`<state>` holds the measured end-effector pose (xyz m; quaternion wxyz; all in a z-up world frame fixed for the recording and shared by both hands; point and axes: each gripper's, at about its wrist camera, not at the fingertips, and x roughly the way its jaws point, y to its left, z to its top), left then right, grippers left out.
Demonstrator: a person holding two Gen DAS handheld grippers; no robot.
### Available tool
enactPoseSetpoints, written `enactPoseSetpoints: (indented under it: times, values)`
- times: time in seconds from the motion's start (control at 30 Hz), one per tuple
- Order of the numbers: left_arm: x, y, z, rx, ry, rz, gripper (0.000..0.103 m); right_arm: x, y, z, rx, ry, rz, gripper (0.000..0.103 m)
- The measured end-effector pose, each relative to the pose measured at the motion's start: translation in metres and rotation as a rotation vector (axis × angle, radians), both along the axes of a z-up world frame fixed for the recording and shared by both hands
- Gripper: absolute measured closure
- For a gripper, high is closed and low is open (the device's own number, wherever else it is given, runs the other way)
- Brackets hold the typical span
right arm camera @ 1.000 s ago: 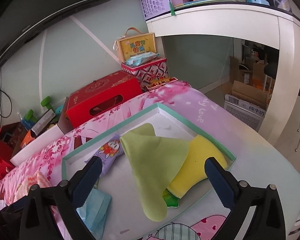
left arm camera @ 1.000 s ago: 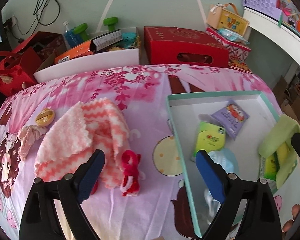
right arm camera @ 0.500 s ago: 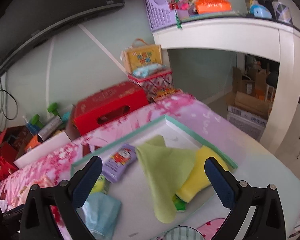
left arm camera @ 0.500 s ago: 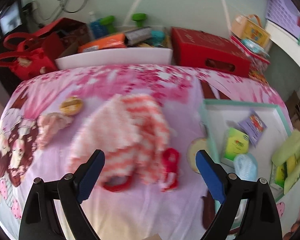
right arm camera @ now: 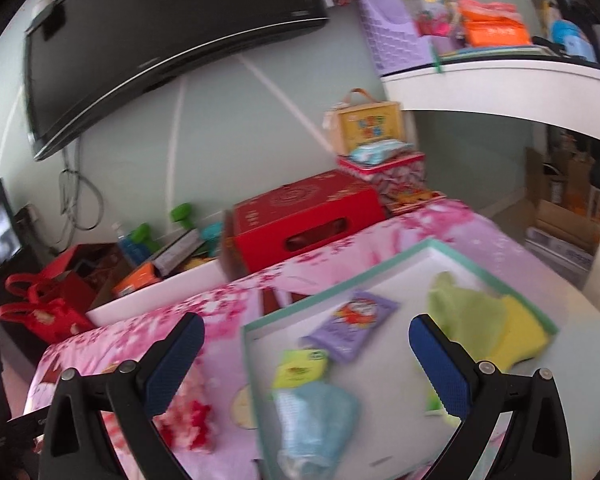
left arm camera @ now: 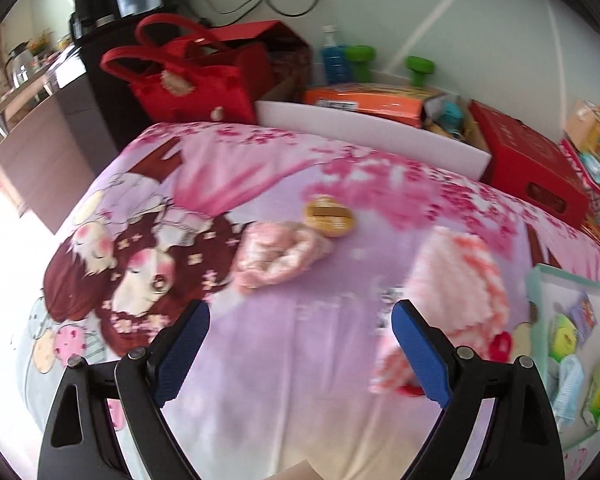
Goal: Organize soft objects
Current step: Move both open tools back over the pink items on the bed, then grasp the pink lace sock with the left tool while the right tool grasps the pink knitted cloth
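The right tongs gape wide at the bottom of the frame, holding nothing; a teal-rimmed tray at centre right holds a green cloth and a purple packet.

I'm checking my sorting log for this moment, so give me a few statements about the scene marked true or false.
1. Both hand-held grippers, left and right, are open and hold nothing. True.
2. The green cloth lies on the bedspread outside the tray. False: it is inside the teal-rimmed tray.
3. The pink-and-white striped towel is outside the tray. True.
4. The purple packet is gripped by the right hand-held gripper. False: it lies in the tray.
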<state>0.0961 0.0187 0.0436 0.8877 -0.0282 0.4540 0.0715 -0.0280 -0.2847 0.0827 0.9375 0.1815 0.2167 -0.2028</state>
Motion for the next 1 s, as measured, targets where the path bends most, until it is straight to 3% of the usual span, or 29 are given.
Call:
enactPoseSetpoints:
  times: [0.17,0.47,0.8,1.0]
  values:
    - [-0.001,0.025,-0.004,-0.012,0.021,0.026,0.01,0.02,0.038,-0.004,0.021,0.001,0.128,0.0]
    - [0.01,0.06,-0.008,-0.045,0.025,0.114,0.01,0.06,0.113,-0.03,-0.029,0.097,0.323,0.0]
    - [0.042,0.074,-0.029,-0.106,0.049,0.098,0.01,0.096,0.158,-0.06,-0.057,0.174,0.409,0.0]
    - [0.061,0.07,-0.042,-0.121,0.052,0.05,0.01,0.113,0.177,-0.075,-0.086,0.215,0.437,0.015]
